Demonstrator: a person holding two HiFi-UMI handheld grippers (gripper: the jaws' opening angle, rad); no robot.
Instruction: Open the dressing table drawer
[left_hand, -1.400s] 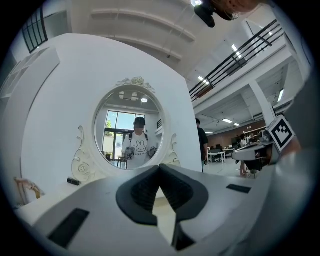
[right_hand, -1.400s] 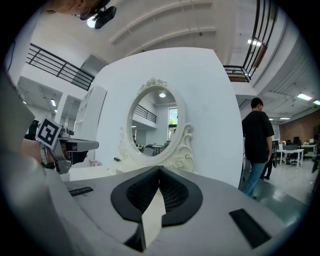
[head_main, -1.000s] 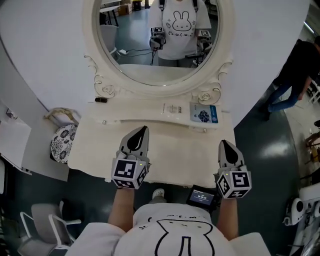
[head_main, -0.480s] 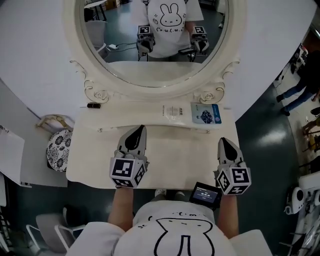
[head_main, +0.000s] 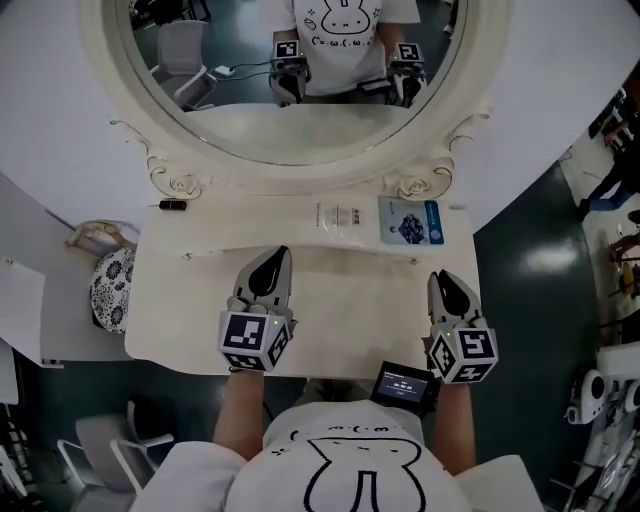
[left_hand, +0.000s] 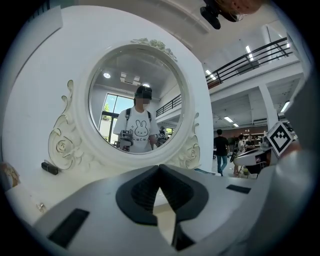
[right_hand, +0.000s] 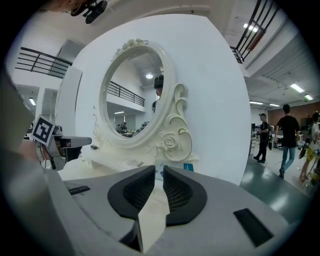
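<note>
A cream dressing table (head_main: 350, 310) stands under an oval mirror (head_main: 290, 90). Its drawer front is hidden below the table's front edge. My left gripper (head_main: 279, 254) hovers over the left half of the top, its jaws shut tip to tip (left_hand: 159, 166) with nothing in them. Over the right front corner is my right gripper (head_main: 438, 277), which points at the mirror frame. Its jaws are opening, a narrow gap shows between the pads (right_hand: 159, 168), and nothing is between them. Both grippers show again in the mirror.
A blue packet (head_main: 410, 222) and a white card (head_main: 337, 214) lie at the back of the top, and a small black item (head_main: 172, 205) sits at the back left. A patterned stool (head_main: 105, 285) stands left of the table, with a chair (head_main: 100, 445) nearer. People stand far right (right_hand: 287, 137).
Both grippers have sunk lower over the table top and drawn slightly toward its front edge. The head view has shifted, so the mirror sits higher in the picture.
</note>
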